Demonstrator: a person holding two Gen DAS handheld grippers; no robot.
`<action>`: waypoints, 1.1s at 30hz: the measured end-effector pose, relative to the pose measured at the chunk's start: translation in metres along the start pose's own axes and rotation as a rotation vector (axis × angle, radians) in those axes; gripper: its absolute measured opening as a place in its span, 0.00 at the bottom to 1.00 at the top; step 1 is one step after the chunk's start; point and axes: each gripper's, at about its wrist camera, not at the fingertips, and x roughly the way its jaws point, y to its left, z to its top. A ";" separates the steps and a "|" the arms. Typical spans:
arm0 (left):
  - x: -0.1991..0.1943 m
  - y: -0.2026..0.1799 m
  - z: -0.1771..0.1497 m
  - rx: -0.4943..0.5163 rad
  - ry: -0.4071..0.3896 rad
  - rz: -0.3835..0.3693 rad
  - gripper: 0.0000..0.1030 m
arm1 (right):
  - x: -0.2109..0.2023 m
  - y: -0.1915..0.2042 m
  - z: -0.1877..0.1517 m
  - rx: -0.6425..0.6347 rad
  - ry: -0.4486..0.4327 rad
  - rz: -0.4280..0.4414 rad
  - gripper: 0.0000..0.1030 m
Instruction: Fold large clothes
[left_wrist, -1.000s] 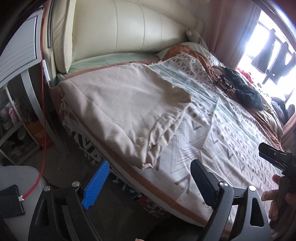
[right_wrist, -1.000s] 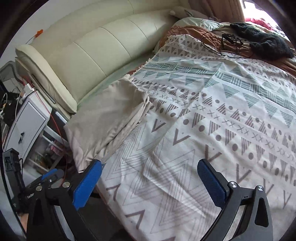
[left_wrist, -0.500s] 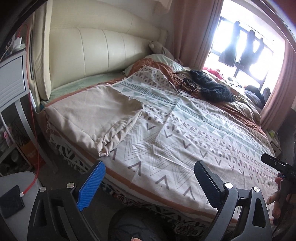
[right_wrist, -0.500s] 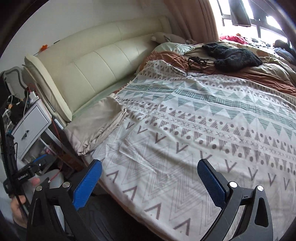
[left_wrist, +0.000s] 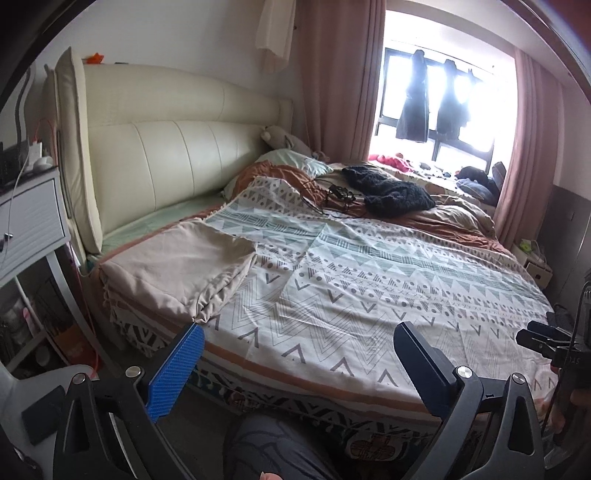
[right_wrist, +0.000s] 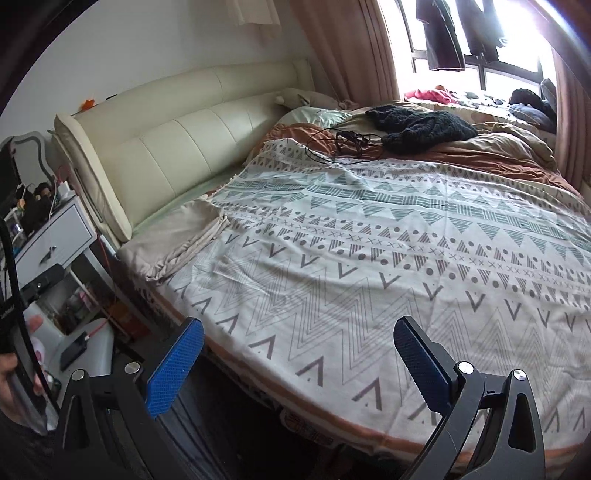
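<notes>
On bed (left_wrist: 480, 369): folded beige cloth (left_wrist: 177, 266) | black knit (left_wrist: 391, 188)

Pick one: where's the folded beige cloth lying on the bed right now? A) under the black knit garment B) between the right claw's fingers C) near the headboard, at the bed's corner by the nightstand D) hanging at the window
C: the folded beige cloth lies flat at the corner of the bed just below the cream headboard, next to the nightstand, with neither claw touching it.
</notes>
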 end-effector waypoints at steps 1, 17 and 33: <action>-0.005 -0.002 -0.002 0.011 -0.008 -0.005 1.00 | -0.006 -0.001 -0.005 0.000 -0.008 -0.011 1.00; -0.043 -0.007 -0.045 0.072 -0.069 0.000 1.00 | -0.068 -0.015 -0.074 0.018 -0.083 -0.029 1.00; -0.045 0.010 -0.064 0.018 -0.058 -0.020 1.00 | -0.065 -0.014 -0.091 0.035 -0.104 -0.042 1.00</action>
